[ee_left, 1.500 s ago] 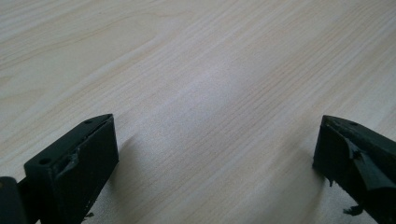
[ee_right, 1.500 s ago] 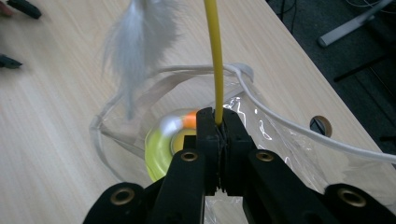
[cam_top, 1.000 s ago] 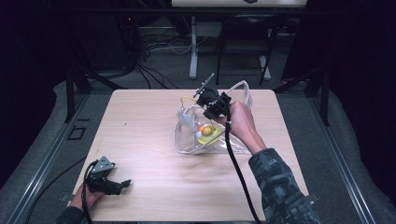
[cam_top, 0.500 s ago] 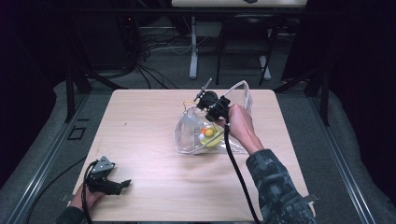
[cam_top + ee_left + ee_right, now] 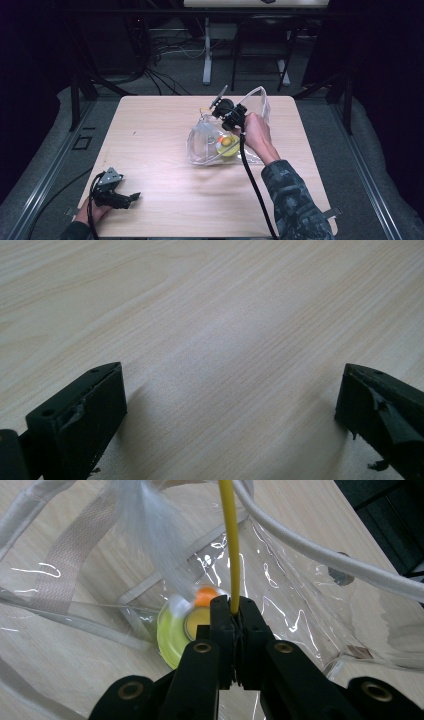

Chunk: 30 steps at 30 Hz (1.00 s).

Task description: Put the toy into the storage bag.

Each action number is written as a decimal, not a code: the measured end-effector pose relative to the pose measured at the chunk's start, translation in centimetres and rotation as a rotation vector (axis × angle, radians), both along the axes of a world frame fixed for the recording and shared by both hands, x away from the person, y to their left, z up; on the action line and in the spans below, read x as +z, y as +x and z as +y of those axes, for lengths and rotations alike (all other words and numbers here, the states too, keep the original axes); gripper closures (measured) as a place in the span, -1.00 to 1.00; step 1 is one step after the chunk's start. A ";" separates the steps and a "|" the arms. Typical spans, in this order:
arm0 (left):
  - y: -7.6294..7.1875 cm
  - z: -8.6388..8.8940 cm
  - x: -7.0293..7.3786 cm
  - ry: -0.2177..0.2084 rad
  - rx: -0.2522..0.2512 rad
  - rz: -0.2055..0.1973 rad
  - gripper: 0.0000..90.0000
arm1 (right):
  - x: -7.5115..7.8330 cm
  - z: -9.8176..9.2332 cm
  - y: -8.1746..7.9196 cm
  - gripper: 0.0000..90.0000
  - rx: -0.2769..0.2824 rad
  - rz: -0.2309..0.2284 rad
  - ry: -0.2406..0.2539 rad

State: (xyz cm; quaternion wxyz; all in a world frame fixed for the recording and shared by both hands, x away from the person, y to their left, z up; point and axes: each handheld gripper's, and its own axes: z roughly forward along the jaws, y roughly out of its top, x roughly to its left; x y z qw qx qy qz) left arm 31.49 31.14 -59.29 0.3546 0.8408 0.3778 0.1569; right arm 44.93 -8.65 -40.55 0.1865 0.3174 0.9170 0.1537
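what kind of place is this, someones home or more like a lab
Most likely a lab or recording room, not a home: a bare wooden table stands on grey carpet with dark surroundings, loose cables trail on the floor behind it, and a metal stand rises beyond the table.

Bright table, dark room, some blur close up

You get a well-lit table point(image 5: 165, 150) from overhead light, with a pale sheen across its middle, while the floor and room around it fall nearly black. In the high view the picture is soft and a little grainy, and your sleeve point(image 5: 295, 200) is dim at the bottom edge. In the left gripper view the wood grain is sharp in the middle, a broad whitish glare runs across it, and soft shadows sit beside the near jaws, which are slightly out of focus. In the right gripper view the clear bag point(image 5: 280, 575) throws small white glints, and a white smear of motion blur crosses the top; the yellow cord point(image 5: 231, 540) stays crisp.
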 end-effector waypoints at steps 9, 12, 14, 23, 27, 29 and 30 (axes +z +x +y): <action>0.0 0.0 0.0 0.000 -0.001 -0.001 -1.00 | -0.5 0.2 0.5 0.95 -0.031 0.004 -0.019; 0.0 0.0 0.0 0.003 -0.001 -0.002 -1.00 | -0.7 0.2 0.6 0.95 -0.036 0.008 -0.023; 0.0 0.0 0.0 0.005 -0.003 -0.003 -1.00 | -0.9 0.4 0.7 0.94 -0.040 0.017 -0.038; 0.0 0.0 0.0 0.003 -0.001 -0.002 -1.00 | -1.3 0.8 0.7 0.92 -0.035 0.043 -0.061; 0.0 0.0 0.0 0.000 0.000 -0.001 -1.00 | -1.1 0.5 0.6 0.86 -0.038 0.047 -0.043; 0.0 0.0 0.0 0.000 0.000 -0.001 -1.00 | -0.9 0.3 0.6 0.83 -0.041 0.056 -0.029; 0.0 0.0 0.0 -0.001 0.001 -0.001 -1.00 | -0.8 0.2 0.5 0.82 -0.048 0.060 -0.028</action>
